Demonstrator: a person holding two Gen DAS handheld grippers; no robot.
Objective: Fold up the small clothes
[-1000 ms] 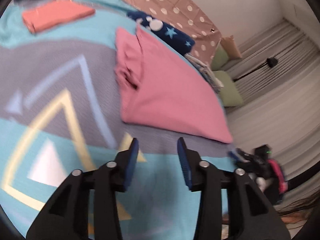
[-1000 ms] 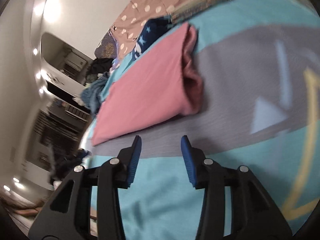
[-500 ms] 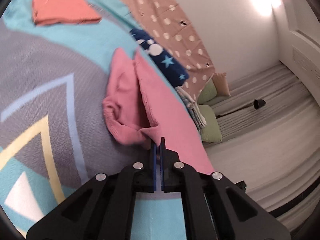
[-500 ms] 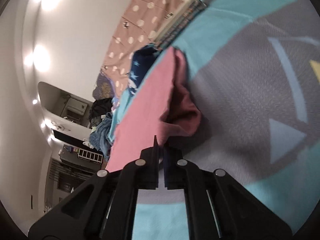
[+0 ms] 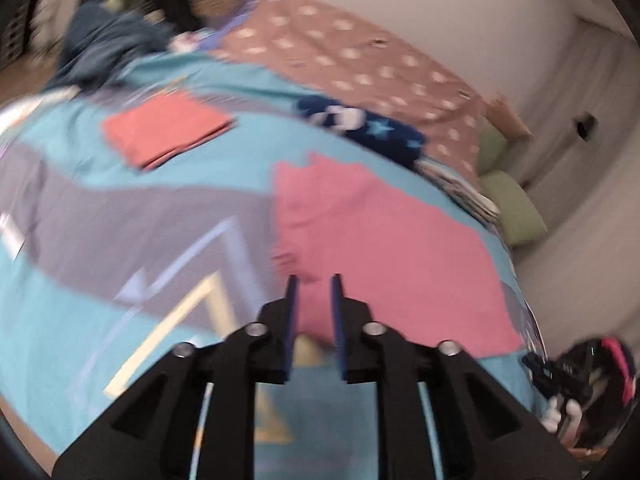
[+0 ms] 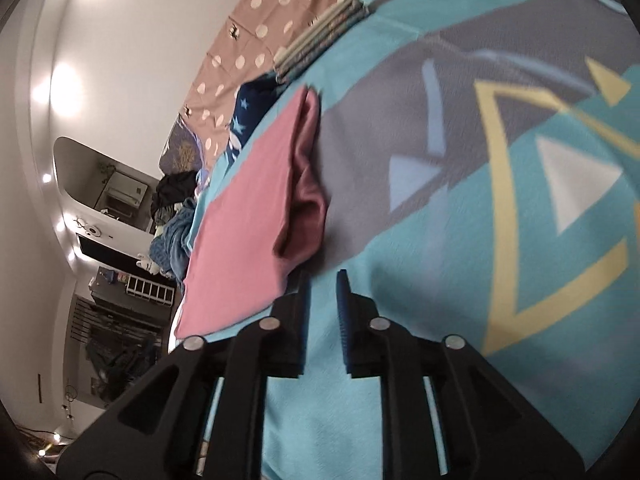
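Note:
A pink garment [image 5: 384, 240] lies flat on the patterned blanket [image 5: 120, 220]; in the right wrist view the pink garment [image 6: 248, 232] has a bunched fold along its right edge. My left gripper [image 5: 314, 280] is open a little, with the garment's near corner seen between its fingers. My right gripper [image 6: 322, 276] is open a little, just off the garment's near corner, over the blanket [image 6: 480, 200]. A folded coral garment [image 5: 164, 132] lies at the far left.
A navy star-print cloth [image 5: 372, 128] and a stack of folded clothes [image 6: 320, 36] lie beyond the pink garment. A brown dotted sheet [image 5: 360, 60] and green pillows [image 5: 508, 208] are at the bed's far side. Dark items [image 5: 580, 380] are on the floor at right.
Both grippers were open, then shut on the pink garment's near edge and lifted it. Now both have opened a little and the garment lies down on the blanket again.

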